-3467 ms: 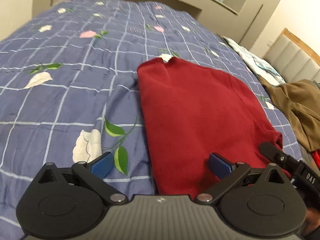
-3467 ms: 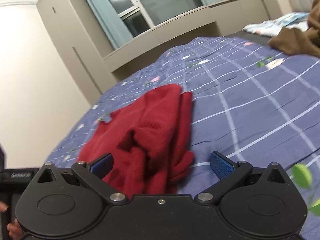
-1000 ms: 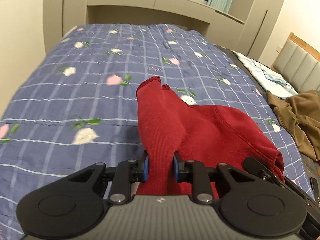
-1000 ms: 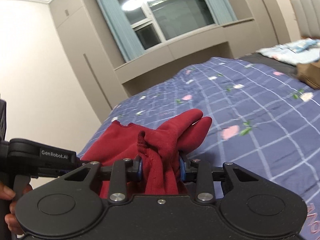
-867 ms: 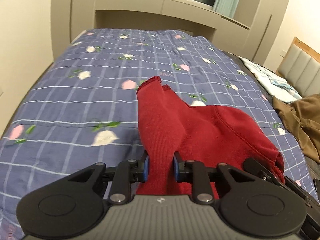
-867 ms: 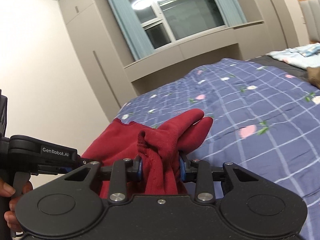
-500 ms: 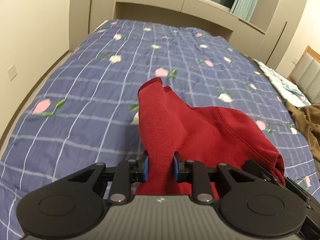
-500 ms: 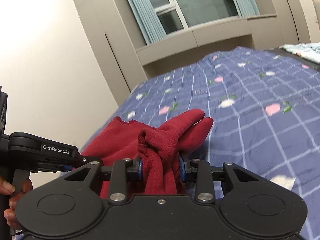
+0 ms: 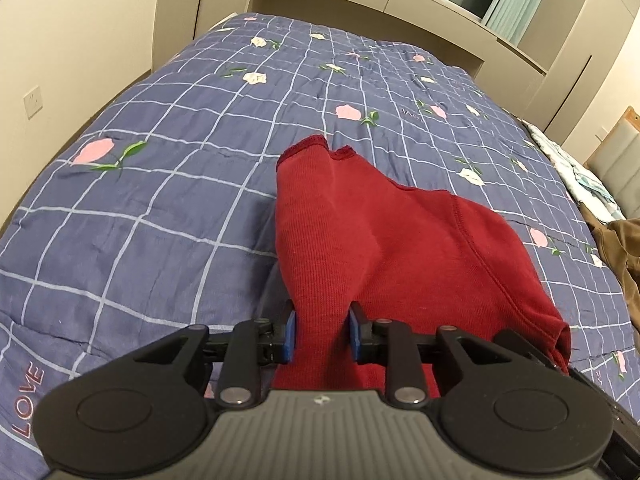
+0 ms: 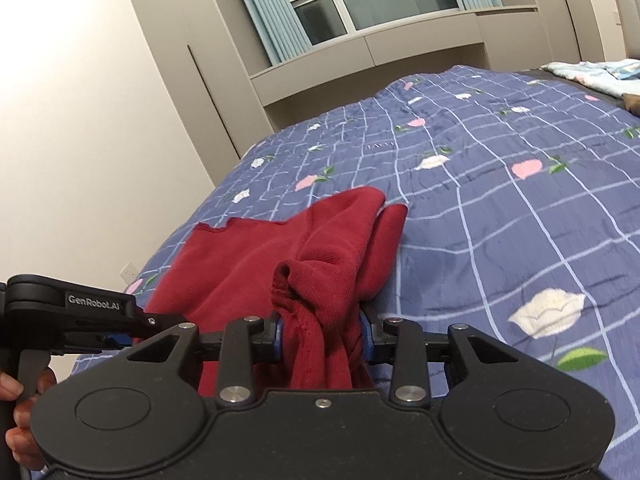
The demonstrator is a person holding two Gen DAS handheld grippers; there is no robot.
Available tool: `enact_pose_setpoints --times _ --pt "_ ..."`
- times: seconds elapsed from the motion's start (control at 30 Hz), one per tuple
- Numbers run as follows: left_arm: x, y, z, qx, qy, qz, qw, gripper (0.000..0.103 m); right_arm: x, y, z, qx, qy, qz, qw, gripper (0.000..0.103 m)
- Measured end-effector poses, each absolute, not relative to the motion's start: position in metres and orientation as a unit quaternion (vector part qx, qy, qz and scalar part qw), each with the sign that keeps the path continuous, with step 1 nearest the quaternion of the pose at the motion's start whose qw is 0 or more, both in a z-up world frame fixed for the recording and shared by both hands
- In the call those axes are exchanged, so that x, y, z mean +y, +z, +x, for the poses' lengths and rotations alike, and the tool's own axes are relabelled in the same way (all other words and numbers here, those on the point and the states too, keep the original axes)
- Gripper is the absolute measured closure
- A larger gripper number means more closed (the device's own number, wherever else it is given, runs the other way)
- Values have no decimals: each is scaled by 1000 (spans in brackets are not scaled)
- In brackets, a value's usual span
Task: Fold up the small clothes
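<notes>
Red knit garment [image 9: 384,240], finely ribbed with stitched seams and a raised hem edge, hangs stretched between two hand-held tools above a bed. The left tool [image 9: 320,330] has its blue-padded fingers [image 9: 289,332] drawn narrow, pinching a flat, smooth band of the red fabric. From that grip the cloth spreads forward in a broad, slightly sagging sheet, ending in two small rounded hem corners at its far edge. The right tool [image 10: 322,336] is likewise closed to a narrow gap, clamped on a thick, bunched wad of the same garment [image 10: 320,264], where folds pile up in rumpled ridges and a rolled lobe droops toward the bedding.

Below lies the bedspread [image 9: 140,208], a smooth, faintly shiny blue-violet quilt crossed by thin white grid lines and dotted with pink and white flowers on green leaves; the word LOVE is stitched in pink near one edge. A crumpled brown garment [image 9: 622,248] sits at the far right side of the bed, well apart from the red one. A pale patterned cloth [image 10: 592,74] lies beyond it. Beige built-in cabinets [image 10: 420,46] and teal curtains [image 10: 264,8] frame a window behind the bed.
</notes>
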State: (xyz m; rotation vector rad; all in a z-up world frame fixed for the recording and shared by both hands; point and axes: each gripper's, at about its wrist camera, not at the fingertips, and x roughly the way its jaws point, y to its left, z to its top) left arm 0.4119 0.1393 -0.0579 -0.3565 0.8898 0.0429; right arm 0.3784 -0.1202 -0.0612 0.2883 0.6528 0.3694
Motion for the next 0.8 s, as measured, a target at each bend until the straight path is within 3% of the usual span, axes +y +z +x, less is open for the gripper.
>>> enact_pose_setpoints --times 0.3,0.4,0.47,0.57,0.7,0.8 --pt "139 -60 412 431 23 -176 885 67 -124 -67 378 328 171 146 917 60" --pt "139 -59 411 433 26 -178 883 60 -125 -67 379 331 167 147 917 54" --pt "140 -59 410 432 27 -179 884 49 -126 -66 377 331 165 147 917 51" --pt "137 -56 405 430 27 -178 885 33 -128 -64 374 329 163 145 919 38" --pt "135 -50 399 422 28 -172 890 27 -131 -56 367 318 163 141 923 23" --pt "133 -42 392 414 32 -169 894 16 -134 -49 361 306 161 138 928 15"
